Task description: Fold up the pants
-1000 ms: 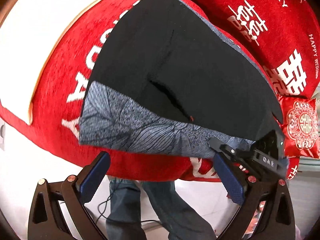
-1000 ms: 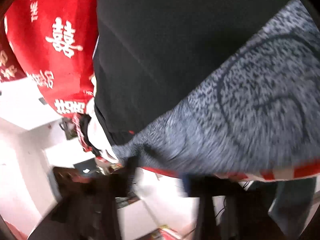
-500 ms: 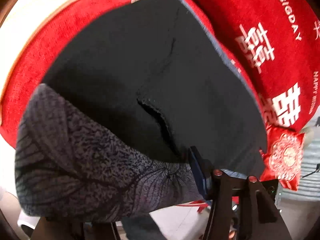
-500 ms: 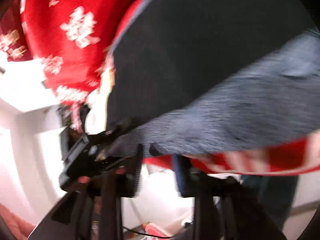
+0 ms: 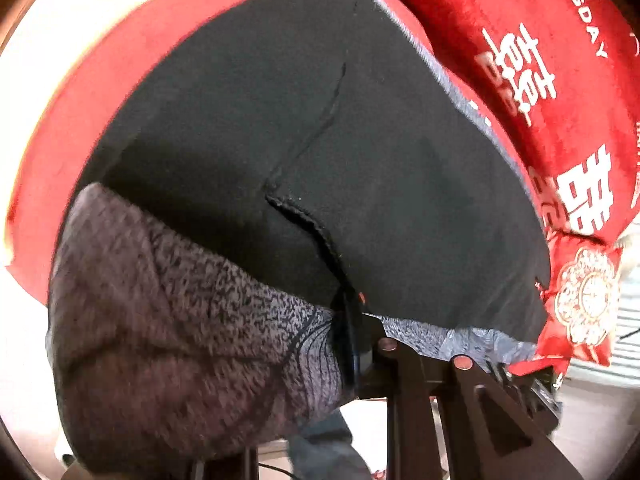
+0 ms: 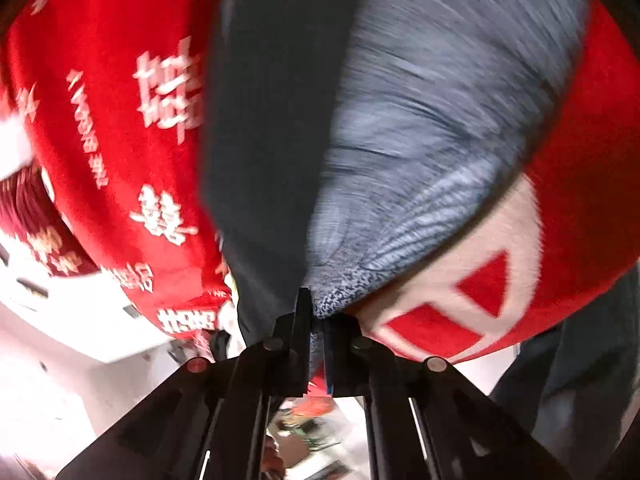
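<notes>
Red bedding (image 5: 520, 20) with white lettering fills both frames; the pants (image 5: 320, 140) lie mid-frame, their grey waistband clenched by the left gripper (image 5: 352, 344) and the right gripper (image 6: 316, 320), both just closed.

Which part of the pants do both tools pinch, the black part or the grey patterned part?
The grey patterned band along the near edge; the black part lies flat beyond, ungripped.

Left gripper (image 5: 352, 344) fingers just closed on pants (image 5: 320, 160) waistband, right gripper (image 6: 316, 336) clamped its corner, lifting it
</notes>
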